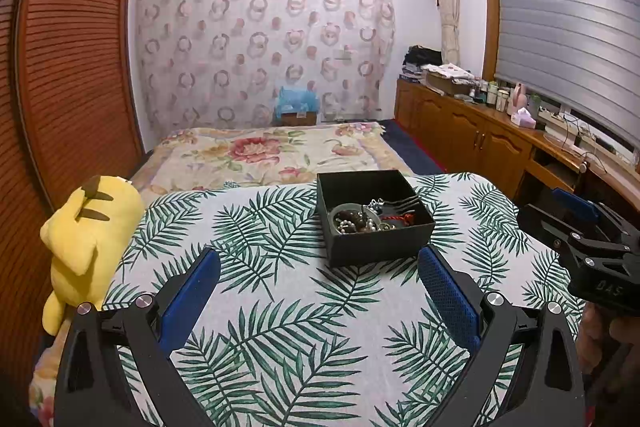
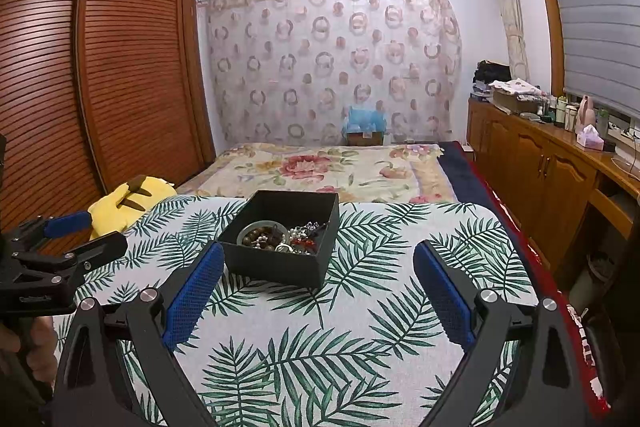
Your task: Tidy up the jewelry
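Note:
A black open box stands on the palm-leaf tablecloth. Inside lies a tangle of jewelry: brown bead bracelets, pearls, a jade bangle, red cord. My left gripper is open and empty, just short of the box. The right gripper's body shows at the right edge. In the right wrist view the box with the jewelry sits ahead, slightly left. My right gripper is open and empty. The left gripper shows at the left edge.
A yellow plush toy lies at the table's left edge, also seen in the right wrist view. Behind the table is a bed with a floral blanket. A wooden wardrobe stands left, a cluttered wooden sideboard right.

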A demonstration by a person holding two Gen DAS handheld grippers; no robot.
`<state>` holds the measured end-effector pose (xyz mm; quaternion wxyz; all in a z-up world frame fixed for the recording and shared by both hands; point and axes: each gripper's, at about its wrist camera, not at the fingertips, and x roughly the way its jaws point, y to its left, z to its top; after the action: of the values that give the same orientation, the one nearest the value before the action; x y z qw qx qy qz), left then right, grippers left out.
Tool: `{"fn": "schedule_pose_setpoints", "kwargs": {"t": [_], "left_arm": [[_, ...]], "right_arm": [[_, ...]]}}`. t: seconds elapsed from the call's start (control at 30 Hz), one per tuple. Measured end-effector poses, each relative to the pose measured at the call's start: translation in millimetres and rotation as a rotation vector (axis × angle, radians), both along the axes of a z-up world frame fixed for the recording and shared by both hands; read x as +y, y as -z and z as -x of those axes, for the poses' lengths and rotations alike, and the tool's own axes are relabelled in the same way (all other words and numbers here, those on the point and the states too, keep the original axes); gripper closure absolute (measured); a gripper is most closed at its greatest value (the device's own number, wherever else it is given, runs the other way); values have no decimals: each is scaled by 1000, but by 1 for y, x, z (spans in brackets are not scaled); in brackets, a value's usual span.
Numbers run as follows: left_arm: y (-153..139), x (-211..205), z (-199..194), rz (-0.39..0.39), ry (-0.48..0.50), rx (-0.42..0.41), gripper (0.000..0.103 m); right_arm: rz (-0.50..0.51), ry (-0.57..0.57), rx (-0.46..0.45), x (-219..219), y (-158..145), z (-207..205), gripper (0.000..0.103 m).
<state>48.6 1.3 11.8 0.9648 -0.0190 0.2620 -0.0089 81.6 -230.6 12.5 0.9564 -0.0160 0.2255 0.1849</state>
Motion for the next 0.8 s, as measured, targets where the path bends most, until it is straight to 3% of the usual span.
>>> {"fn": "schedule_pose_setpoints", "kwargs": {"t": [0.8], "left_arm": [[2,-2,5,1,5,-2,8]], "right_arm": [[-2,-1,0,-1,0,0,7]]}}
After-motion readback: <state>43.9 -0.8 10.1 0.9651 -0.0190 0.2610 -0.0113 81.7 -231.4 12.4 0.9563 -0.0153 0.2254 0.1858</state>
